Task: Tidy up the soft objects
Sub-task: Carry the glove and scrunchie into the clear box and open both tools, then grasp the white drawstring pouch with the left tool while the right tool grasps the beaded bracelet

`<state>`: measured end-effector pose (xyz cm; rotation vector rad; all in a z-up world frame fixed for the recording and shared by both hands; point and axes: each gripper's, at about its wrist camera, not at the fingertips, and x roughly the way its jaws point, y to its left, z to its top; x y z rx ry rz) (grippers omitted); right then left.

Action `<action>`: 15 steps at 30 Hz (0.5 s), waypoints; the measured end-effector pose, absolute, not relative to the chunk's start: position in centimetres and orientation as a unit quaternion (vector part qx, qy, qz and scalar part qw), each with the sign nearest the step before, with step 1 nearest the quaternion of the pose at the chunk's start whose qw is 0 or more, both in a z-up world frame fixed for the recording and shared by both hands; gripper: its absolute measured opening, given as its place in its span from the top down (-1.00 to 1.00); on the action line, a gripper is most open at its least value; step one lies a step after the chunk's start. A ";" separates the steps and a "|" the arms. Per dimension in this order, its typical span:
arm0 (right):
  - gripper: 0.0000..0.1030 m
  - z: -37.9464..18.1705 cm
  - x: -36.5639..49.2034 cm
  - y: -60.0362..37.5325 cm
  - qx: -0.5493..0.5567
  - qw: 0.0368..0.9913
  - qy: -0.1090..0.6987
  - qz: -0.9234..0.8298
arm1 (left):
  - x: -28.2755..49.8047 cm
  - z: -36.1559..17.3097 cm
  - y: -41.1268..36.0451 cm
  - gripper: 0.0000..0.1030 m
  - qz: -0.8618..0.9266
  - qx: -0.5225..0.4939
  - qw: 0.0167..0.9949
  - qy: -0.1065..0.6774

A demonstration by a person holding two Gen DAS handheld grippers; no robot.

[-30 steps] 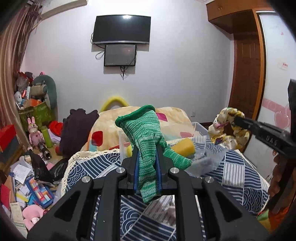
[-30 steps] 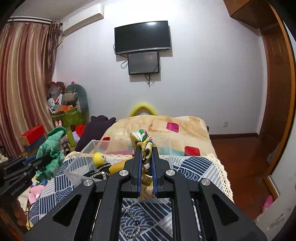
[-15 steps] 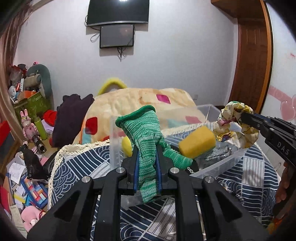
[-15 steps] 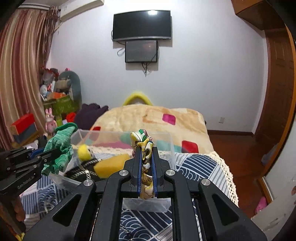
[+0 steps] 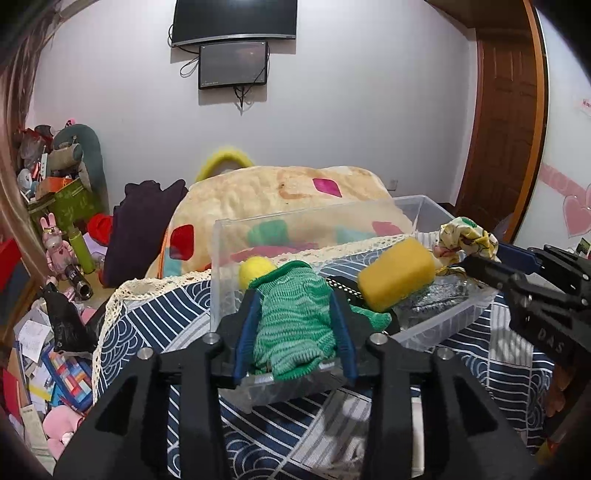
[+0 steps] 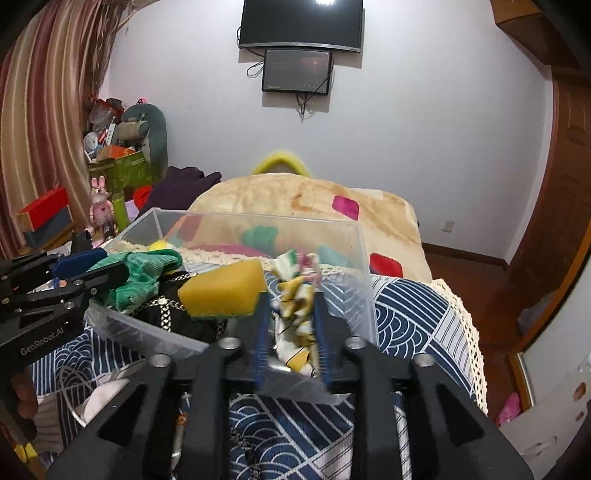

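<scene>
A clear plastic bin [image 5: 413, 212] [image 6: 255, 218] sits on the blue patterned bedspread. It holds a yellow sponge [image 5: 395, 278] [image 6: 225, 290], a yellow ball [image 5: 255, 269] and dark items. My left gripper [image 5: 295, 325] has its jaws parted over the bin's near edge, with a green knit glove [image 5: 295, 317] [image 6: 142, 273] lying loosely between them. My right gripper [image 6: 290, 325] has its jaws parted too, with a yellow floral scrunchie [image 6: 295, 295] [image 5: 467, 238] slack between them inside the bin's near corner.
A beige blanket [image 5: 280, 192] with coloured patches lies behind the bin. Toys, boxes and papers crowd the floor at left [image 5: 55, 332]. A wooden door [image 5: 506, 122] is at right. A TV [image 5: 234, 20] hangs on the far wall.
Both grippers moved forward and down to the bin. Their jaws, earlier pinched on the glove and the scrunchie, have spread apart, and both items now sag into the bin.
</scene>
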<state>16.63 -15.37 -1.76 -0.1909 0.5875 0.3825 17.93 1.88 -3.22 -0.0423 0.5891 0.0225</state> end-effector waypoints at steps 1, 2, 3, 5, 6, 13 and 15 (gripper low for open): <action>0.26 -1.6 16.3 -15.4 -0.093 0.936 0.284 0.186 | 17.8 -3.1 1.9 0.19 0.010 -0.022 0.957 0.290; 0.15 -1.6 16.1 -15.4 -0.095 0.937 0.280 0.186 | 17.7 -3.0 1.8 0.16 0.009 -0.021 0.957 0.290; 0.13 -1.5 15.8 -15.4 -0.097 0.937 0.278 0.186 | 17.5 -2.9 1.7 0.13 0.009 -0.019 0.957 0.289; 0.08 -1.3 15.3 -15.5 -0.102 0.938 0.274 0.186 | 17.1 -2.6 1.5 0.00 0.009 -0.017 0.958 0.286; 0.07 -1.3 15.1 -15.5 -0.104 0.938 0.273 0.186 | 16.7 -2.3 1.4 -0.04 0.007 -0.017 0.959 0.284; -0.10 0.1 13.3 -16.2 -0.089 0.943 0.254 0.197 | 14.0 -0.5 0.5 -0.34 -0.008 -0.022 0.966 0.257; -0.17 0.4 12.7 -16.4 -0.086 0.944 0.246 0.200 | 13.3 -0.1 0.3 -0.37 -0.010 -0.026 0.967 0.252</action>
